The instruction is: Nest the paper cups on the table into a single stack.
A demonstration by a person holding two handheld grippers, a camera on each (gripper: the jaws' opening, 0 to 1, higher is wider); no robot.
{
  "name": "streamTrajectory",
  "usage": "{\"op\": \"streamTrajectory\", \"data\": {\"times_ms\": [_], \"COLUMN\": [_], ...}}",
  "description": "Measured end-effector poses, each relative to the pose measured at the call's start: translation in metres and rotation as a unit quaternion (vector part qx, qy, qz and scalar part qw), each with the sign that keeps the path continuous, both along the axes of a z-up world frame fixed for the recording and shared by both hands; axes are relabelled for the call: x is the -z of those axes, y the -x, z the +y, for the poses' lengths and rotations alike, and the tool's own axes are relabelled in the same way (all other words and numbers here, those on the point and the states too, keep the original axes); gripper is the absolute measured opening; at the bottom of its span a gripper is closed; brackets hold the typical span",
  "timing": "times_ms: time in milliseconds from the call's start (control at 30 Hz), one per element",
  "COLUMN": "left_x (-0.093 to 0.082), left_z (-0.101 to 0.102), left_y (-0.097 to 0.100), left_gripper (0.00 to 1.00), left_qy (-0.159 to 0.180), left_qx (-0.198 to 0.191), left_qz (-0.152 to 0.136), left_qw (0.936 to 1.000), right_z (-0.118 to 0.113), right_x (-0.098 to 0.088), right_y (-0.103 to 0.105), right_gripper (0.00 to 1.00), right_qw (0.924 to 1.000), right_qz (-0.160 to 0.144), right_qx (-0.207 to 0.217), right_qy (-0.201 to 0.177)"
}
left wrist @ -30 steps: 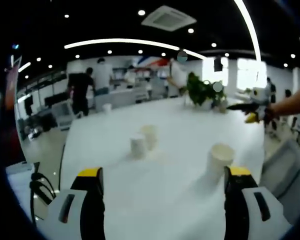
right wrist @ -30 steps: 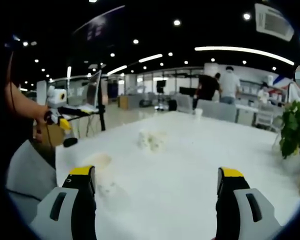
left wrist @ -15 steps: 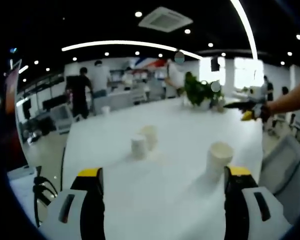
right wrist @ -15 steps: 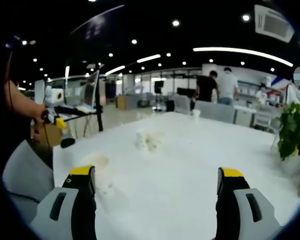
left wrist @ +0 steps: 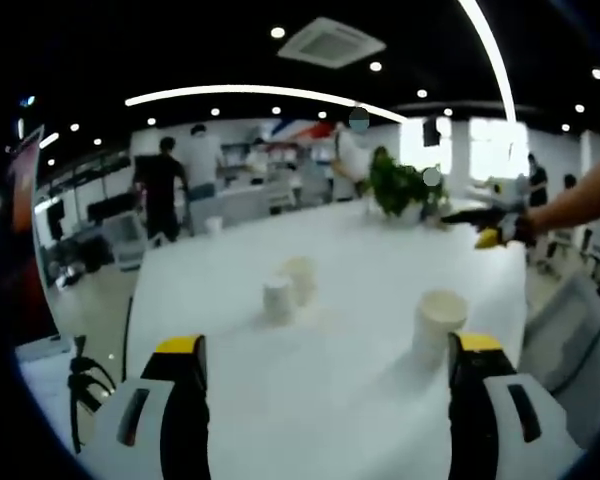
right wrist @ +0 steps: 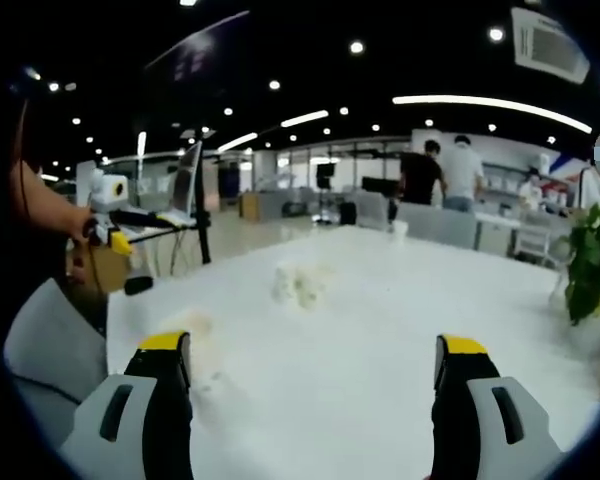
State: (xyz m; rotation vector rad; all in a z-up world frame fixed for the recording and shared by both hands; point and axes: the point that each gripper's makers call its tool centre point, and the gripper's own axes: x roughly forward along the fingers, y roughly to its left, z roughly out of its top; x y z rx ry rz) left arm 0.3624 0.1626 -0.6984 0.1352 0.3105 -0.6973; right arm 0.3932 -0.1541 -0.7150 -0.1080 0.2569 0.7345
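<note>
Paper cups [left wrist: 278, 300] on table [left wrist: 360, 270], well ahead of left hand-held gripper [left wrist: 325, 355]; jaws wide, empty.

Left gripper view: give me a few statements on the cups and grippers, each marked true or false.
1. Three paper cups stand on the table. True: a near cup and a pair further off, one in front of the other.
2. The cups are already nested in one stack. False: all three stand separately.
3. The left gripper is shut on the near cup. False: its jaws are wide apart and empty, the cup beyond them.
4. A potted plant stands at the table's far end. True.
5. The right gripper is open and holds nothing. True.
</note>
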Motion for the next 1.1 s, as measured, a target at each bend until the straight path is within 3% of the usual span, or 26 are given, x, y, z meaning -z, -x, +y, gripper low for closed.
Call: {"op": "streamTrajectory", "data": {"times_ms": [1100], "left_x": [-0.01], "left_z": [-0.003], "left_y": [-0.002], "left_gripper": [0.98], "left_qy": [0.001], "left_qx": [0.003], "left_qz": [-0.007], "left_qw": [1.0], "right_z": [0.041], "right_x": [0.012], "right_y": [-0.046], "right_gripper": [1.0], "right_qw": [0.9992], "right_qz": [0.0], "right_qx": [-0.04], "right_qy": [-0.01]}}
